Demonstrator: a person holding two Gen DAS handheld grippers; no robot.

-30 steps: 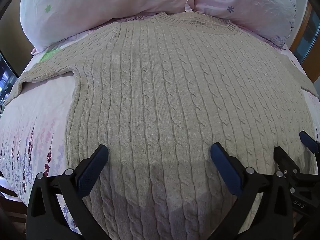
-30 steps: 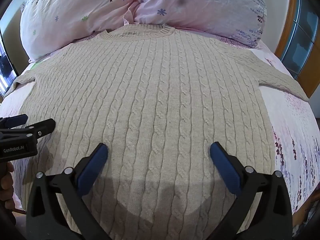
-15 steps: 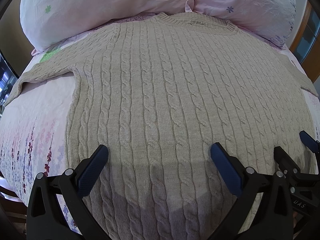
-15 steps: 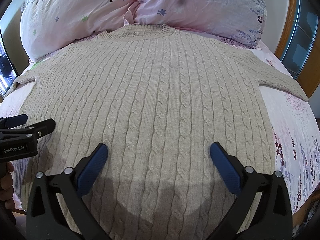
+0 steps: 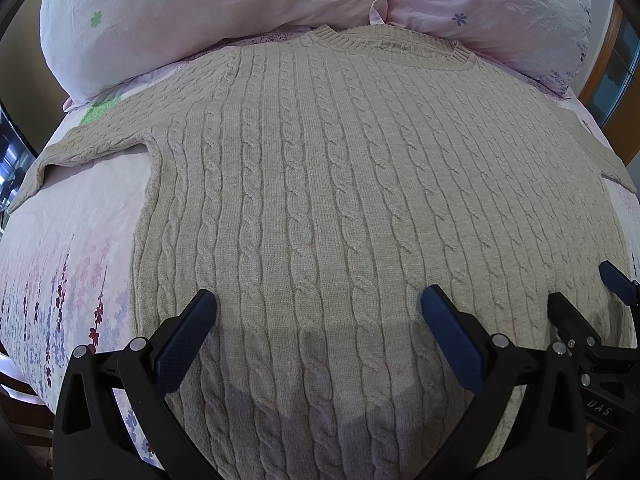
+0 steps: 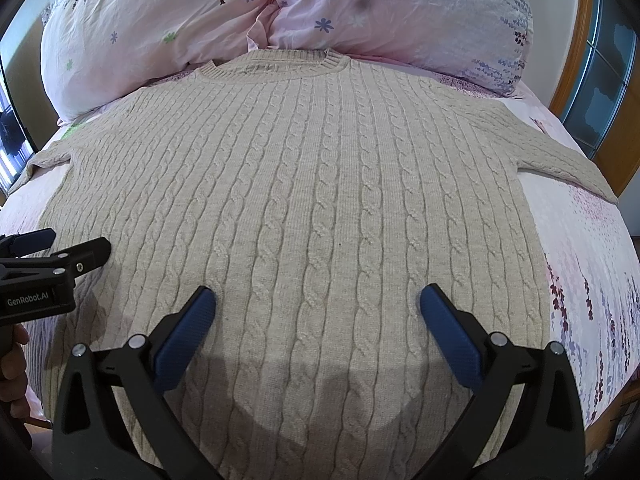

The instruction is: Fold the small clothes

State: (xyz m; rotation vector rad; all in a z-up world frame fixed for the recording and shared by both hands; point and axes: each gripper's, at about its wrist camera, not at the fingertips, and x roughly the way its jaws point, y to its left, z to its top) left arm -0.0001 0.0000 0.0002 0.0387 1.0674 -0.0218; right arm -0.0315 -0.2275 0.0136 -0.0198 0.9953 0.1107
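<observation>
Beige cable-knit sweater [image 5: 320, 208] lies flat and face up on the pink floral bedsheet [image 5: 60, 248], neckline [image 5: 384, 42] at the far end touching the pillows. Taking the sweater as reference, from its left side to its right: the left sleeve [image 5: 92, 146] runs out sideways over the sheet, cuff end folded down near the bed edge. Behind the left shoulder sits the left pillow [image 5: 180, 12], pink with small flower prints. The left gripper [image 5: 318, 308] hovers over the lower left part of the sweater body, jaws spread wide, blue pads [image 5: 182, 346] apart with nothing between them; contact with the knit cannot be told. Its shadow falls on the hem area. Near the sweater's midline, in the right wrist view, the left gripper shows from the side, with part of a hand [image 6: 14, 356] below it. The right gripper [image 6: 318, 308] hovers over the lower right part of the body, jaws likewise wide and empty. Behind the right shoulder sits the right pillow [image 6: 400, 12]. The right sleeve [image 6: 560, 156] extends sideways toward a wooden frame [image 6: 576, 60] at the bed's right.
</observation>
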